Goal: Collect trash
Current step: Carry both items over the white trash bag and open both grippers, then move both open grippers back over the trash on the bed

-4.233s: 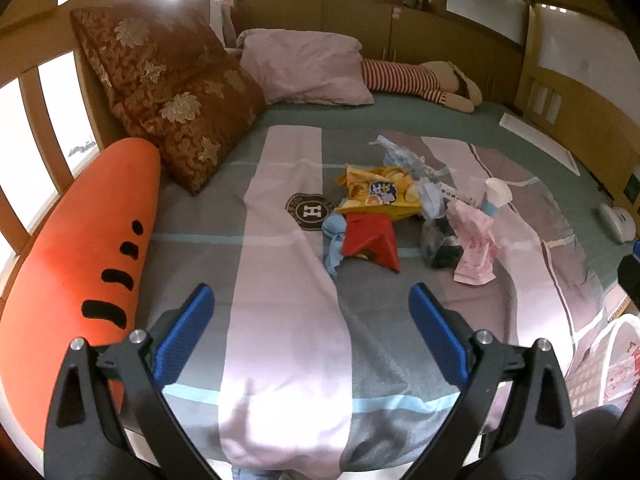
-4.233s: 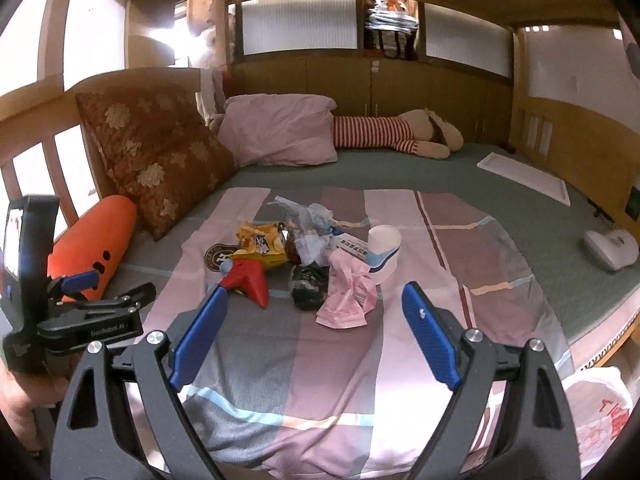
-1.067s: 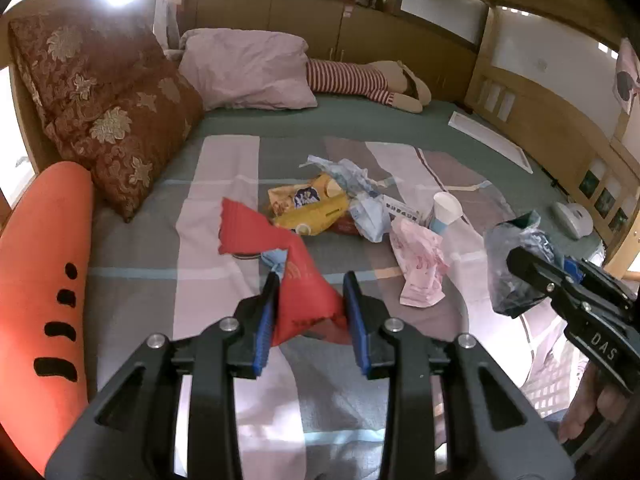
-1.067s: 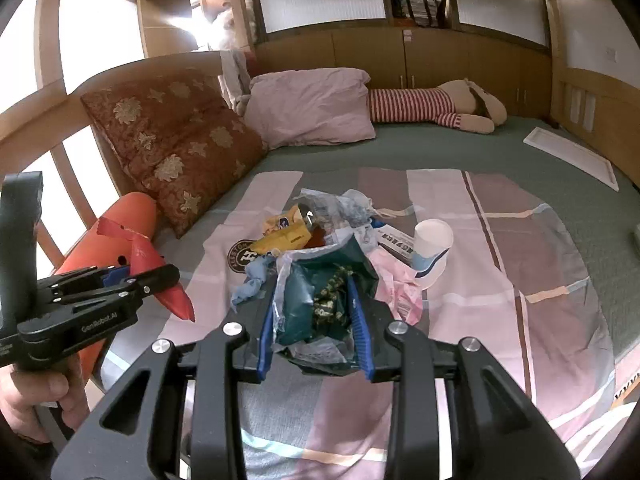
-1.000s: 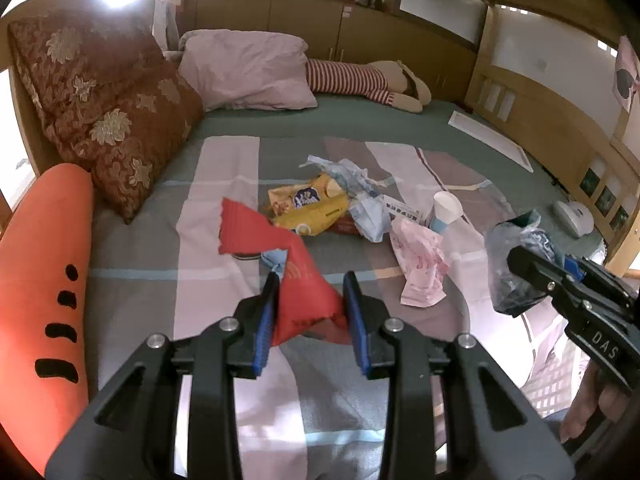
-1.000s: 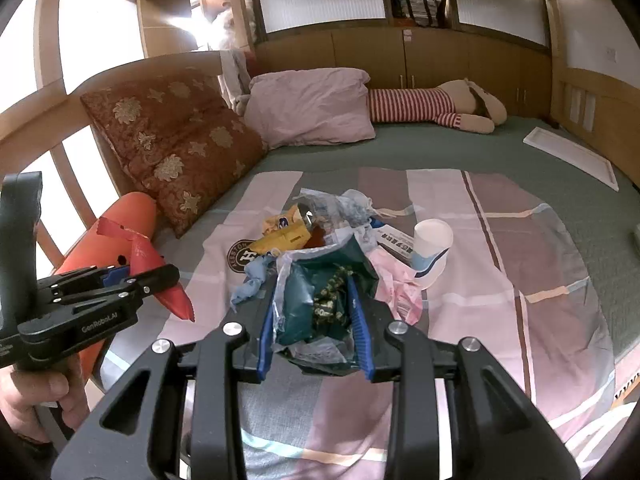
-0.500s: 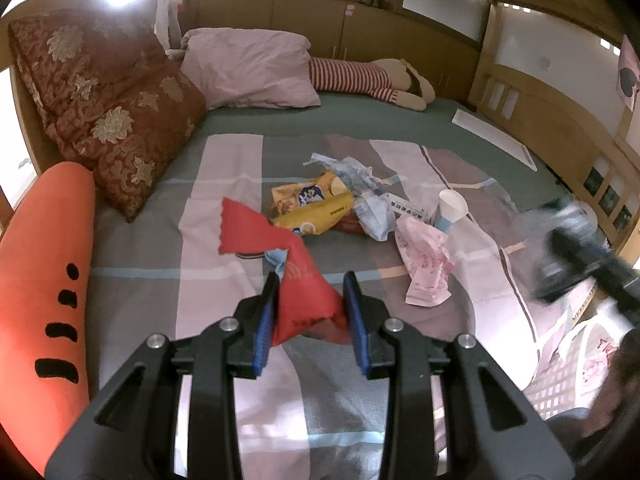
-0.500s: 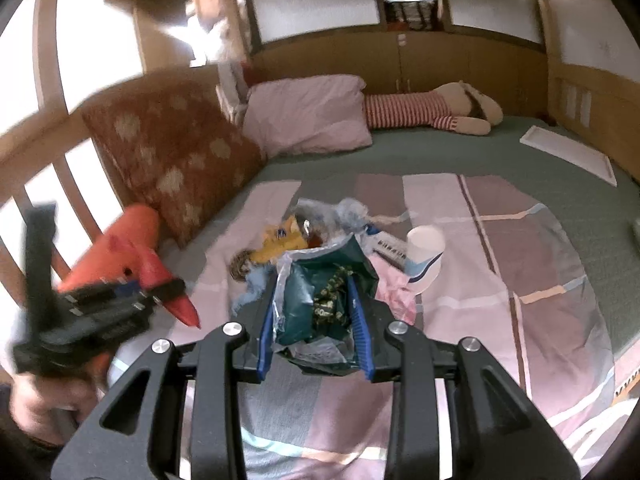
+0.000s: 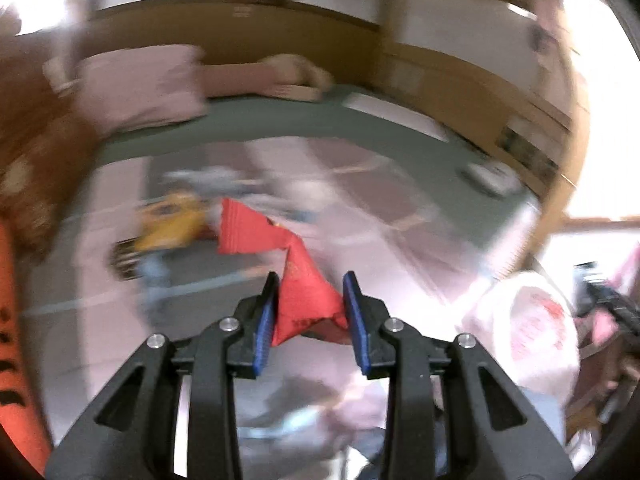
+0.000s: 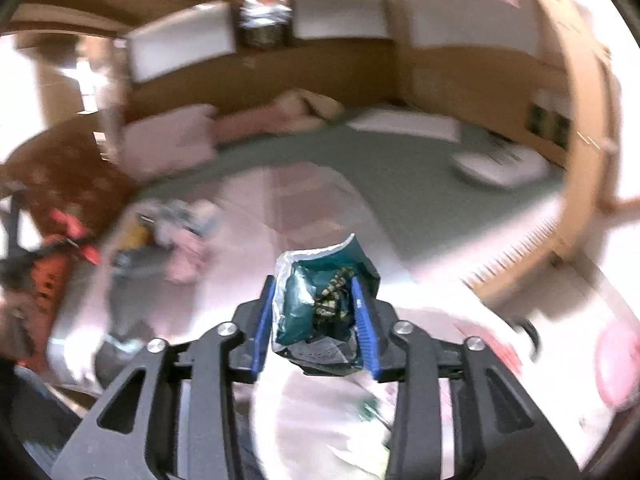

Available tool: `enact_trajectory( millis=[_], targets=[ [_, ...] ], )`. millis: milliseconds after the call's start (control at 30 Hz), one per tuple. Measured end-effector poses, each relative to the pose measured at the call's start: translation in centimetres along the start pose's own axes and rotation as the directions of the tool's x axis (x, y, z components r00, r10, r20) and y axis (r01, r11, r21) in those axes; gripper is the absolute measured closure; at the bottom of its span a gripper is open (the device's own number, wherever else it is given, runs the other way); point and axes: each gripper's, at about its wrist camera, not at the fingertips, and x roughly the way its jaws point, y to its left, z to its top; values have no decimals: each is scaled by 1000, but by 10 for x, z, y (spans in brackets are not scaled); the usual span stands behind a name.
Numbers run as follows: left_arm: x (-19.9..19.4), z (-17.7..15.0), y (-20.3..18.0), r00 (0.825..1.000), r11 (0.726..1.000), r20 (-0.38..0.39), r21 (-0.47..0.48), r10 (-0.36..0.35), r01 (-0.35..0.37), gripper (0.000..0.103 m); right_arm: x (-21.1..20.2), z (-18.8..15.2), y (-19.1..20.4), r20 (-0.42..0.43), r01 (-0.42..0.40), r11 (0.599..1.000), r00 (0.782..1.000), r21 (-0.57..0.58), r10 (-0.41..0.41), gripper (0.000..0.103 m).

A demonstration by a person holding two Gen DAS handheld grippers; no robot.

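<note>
Motion-blurred bedroom, wood-panelled walls, bed (image 9: 280, 128) with striped blanket ahead of both tongs, left tongs (image 9: 310, 316) clamping red wrapper (image 9: 296, 280), right tongs (image 10: 316, 312) clamping green foil packet (image 10: 320, 300), white bag (image 9: 532, 328) right of left tongs.

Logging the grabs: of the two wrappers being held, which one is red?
The red wrapper is in the left gripper. The right gripper holds a dark green wrapper with a silvery lining.

Heavy motion blur in both views, fisheye-bent edges; blown-out glare at right, perhaps window light
</note>
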Motion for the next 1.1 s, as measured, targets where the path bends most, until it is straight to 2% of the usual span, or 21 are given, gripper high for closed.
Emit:
enact_trajectory(
  millis=[33, 100, 167, 233, 300, 333, 367, 400, 433, 500, 600, 633, 700, 767, 833, 867, 900, 933, 1000, 1067, 1100],
  targets=[
    [3, 1, -22, 999, 999, -14, 32, -38, 39, 70, 5, -12, -13, -45, 49, 999, 998, 9, -49, 26],
    [9, 3, -76, 990, 987, -49, 94, -129, 134, 70, 12, -30, -35, -118, 147, 989, 983, 21, -143, 24],
    [16, 3, -127, 974, 966, -93, 139, -206, 218, 70, -3, -30, -50, -69, 176, 982, 983, 71, -171, 24],
    [25, 1, -181, 946, 934, -157, 178, -284, 310, 69, -31, -17, -61, 9, 160, 975, 987, 156, -163, 24],
    [31, -5, -220, 926, 908, -195, 209, -325, 363, 66, -68, 5, -69, 100, 102, 961, 986, 258, -131, 20],
    [36, -9, -244, 913, 891, -214, 228, -346, 391, 60, -91, 17, -71, 159, 52, 949, 982, 312, -106, 14],
    [41, -13, -260, 907, 882, -228, 239, -355, 406, 41, -114, 29, -72, 225, -22, 933, 972, 358, -63, 12],
    [47, -16, -273, 899, 874, -245, 247, -362, 419, 28, -132, 39, -69, 282, -93, 918, 959, 386, -21, 7],
    [52, -19, -281, 895, 870, -262, 252, -361, 424, 6, -153, 49, -64, 351, -185, 899, 936, 397, 37, 4],
    [69, -25, -291, 896, 879, -298, 249, -330, 407, 5, -182, 66, -48, 447, -311, 876, 886, 368, 127, 3],
    [74, -18, -262, 902, 908, -296, 185, -314, 377, 5, -206, 86, -12, 493, -432, 844, 836, 318, 242, 3],
    [68, -14, -241, 919, 927, -272, 164, -286, 337, 5, -208, 88, -2, 493, -451, 832, 831, 324, 258, 3],
    [60, -4, -200, 948, 958, -234, 141, -215, 252, 5, -201, 96, 24, 453, -460, 807, 848, 371, 275, 3],
    [42, 0, -141, 979, 985, -177, 118, -102, 124, 4, -187, 106, 54, 346, -446, 791, 884, 419, 316, 3],
    [27, 1, -84, 991, 995, -130, 101, 30, -17, 4, -172, 113, 87, 258, -459, 785, 887, 416, 383, 3],
    [20, 0, -61, 990, 993, -113, 93, 89, -79, 4, -164, 114, 105, 214, -458, 792, 889, 404, 406, 3],
    [10, -3, -28, 981, 984, -95, 67, 170, -165, 4, -158, 117, 120, 173, -462, 796, 886, 390, 430, 3],
    [0, -6, 3, 967, 971, -83, 28, 239, -238, 4, -151, 118, 139, 117, -475, 797, 876, 374, 467, 3],
    [-19, -15, 56, 942, 941, -73, -64, 328, -333, 4, -137, 123, 166, 18, -516, 779, 837, 355, 546, 3],
    [-31, -25, 94, 919, 908, -81, -143, 386, -394, 3, -122, 129, 188, -55, -593, 718, 756, 365, 652, 3],
    [-34, -32, 109, 912, 896, -88, -171, 401, -411, 3, -120, 132, 193, -62, -621, 689, 724, 373, 687, 3]
  ],
)
